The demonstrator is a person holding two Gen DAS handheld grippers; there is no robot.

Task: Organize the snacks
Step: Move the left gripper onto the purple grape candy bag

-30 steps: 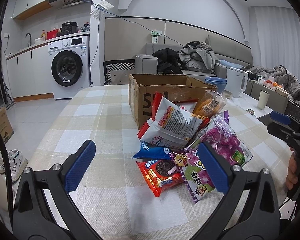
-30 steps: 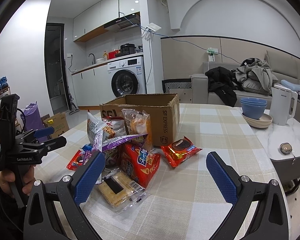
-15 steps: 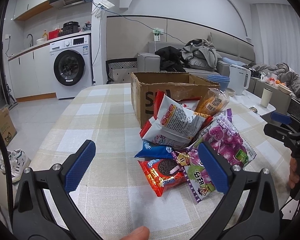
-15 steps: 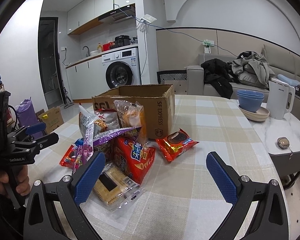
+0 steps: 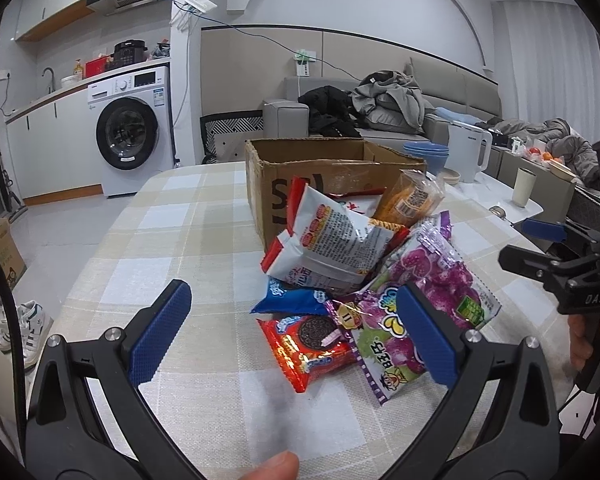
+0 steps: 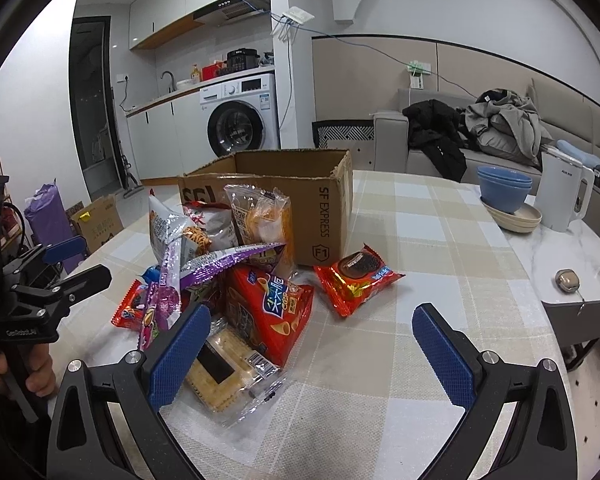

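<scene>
A heap of snack packets lies on the checked tablecloth in front of an open cardboard box (image 5: 300, 168) (image 6: 300, 200). In the left wrist view my left gripper (image 5: 294, 334) is open just above a red cookie packet (image 5: 308, 344), with a purple candy bag (image 5: 416, 320) behind its right finger. In the right wrist view my right gripper (image 6: 310, 348) is open, with a red chip bag (image 6: 272, 304) and a clear cracker pack (image 6: 224, 376) by its left finger. A second red cookie packet (image 6: 356, 280) lies alone by the box corner.
A white kettle (image 6: 560, 196), stacked bowls (image 6: 504, 196) and a cup (image 5: 524, 192) stand on the marble surface to the right. A fingertip (image 5: 276, 466) shows at the bottom of the left wrist view. Bare cloth stretches left of the heap (image 5: 160, 240).
Both grippers have moved closer to the snack heap and stayed open. A fingertip has come into the bottom of the left wrist view.
</scene>
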